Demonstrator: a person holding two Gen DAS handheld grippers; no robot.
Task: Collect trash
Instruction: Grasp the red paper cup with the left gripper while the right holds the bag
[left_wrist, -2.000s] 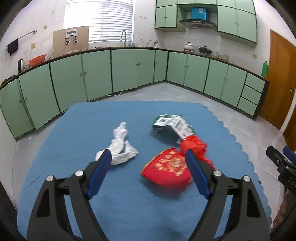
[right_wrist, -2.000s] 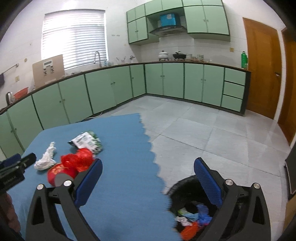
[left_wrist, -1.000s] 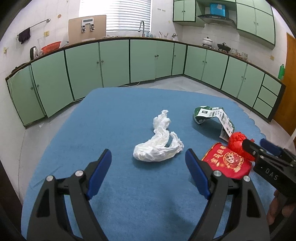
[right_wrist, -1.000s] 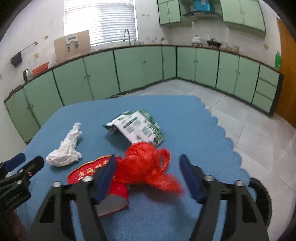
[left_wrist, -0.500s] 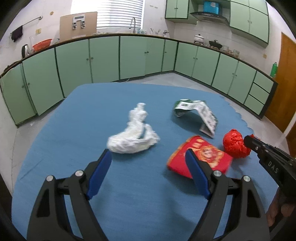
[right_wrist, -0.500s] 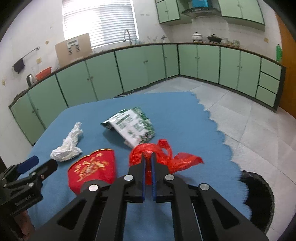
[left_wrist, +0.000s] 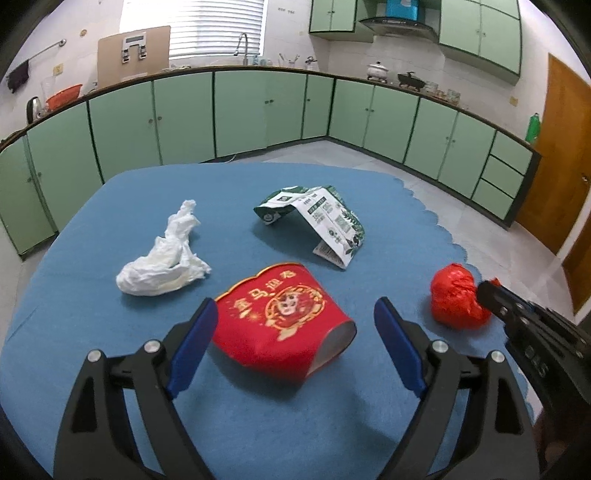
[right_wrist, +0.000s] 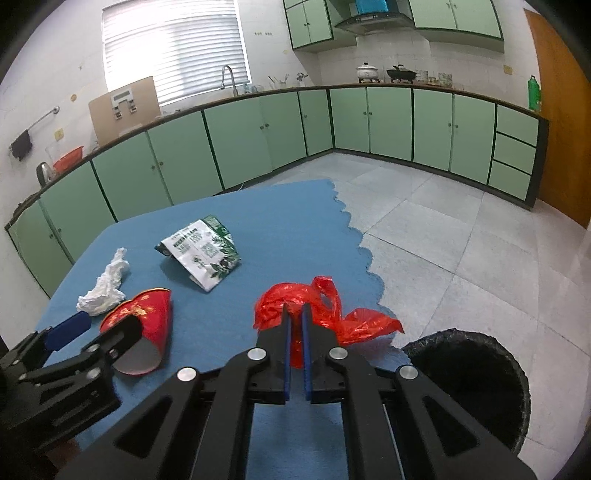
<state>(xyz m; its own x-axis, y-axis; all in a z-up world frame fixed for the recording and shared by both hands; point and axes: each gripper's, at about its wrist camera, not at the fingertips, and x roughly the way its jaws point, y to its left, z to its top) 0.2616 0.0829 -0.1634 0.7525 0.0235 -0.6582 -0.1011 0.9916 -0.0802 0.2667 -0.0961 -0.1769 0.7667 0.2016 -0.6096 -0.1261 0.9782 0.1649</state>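
My right gripper (right_wrist: 295, 317) is shut on a crumpled red plastic bag (right_wrist: 317, 306), held above the blue table's right edge; the bag also shows in the left wrist view (left_wrist: 456, 295). My left gripper (left_wrist: 291, 325) is open around a red paper cup (left_wrist: 284, 321) lying on its side, fingers beside it. A white crumpled tissue (left_wrist: 162, 258) lies left of the cup. A green-and-white wrapper (left_wrist: 321, 218) lies behind it. The cup (right_wrist: 144, 325), tissue (right_wrist: 105, 290) and wrapper (right_wrist: 203, 254) also show in the right wrist view.
A black-lined trash bin (right_wrist: 469, 373) stands on the tiled floor just right of the blue tablecloth (left_wrist: 258, 424) with its scalloped edge. Green kitchen cabinets (left_wrist: 258, 110) line the far walls. A wooden door (left_wrist: 557, 166) is at right.
My right gripper closed on the red bag and lifted it toward the table's right edge by the bin. My left gripper moved from the tissue to straddle the red cup.
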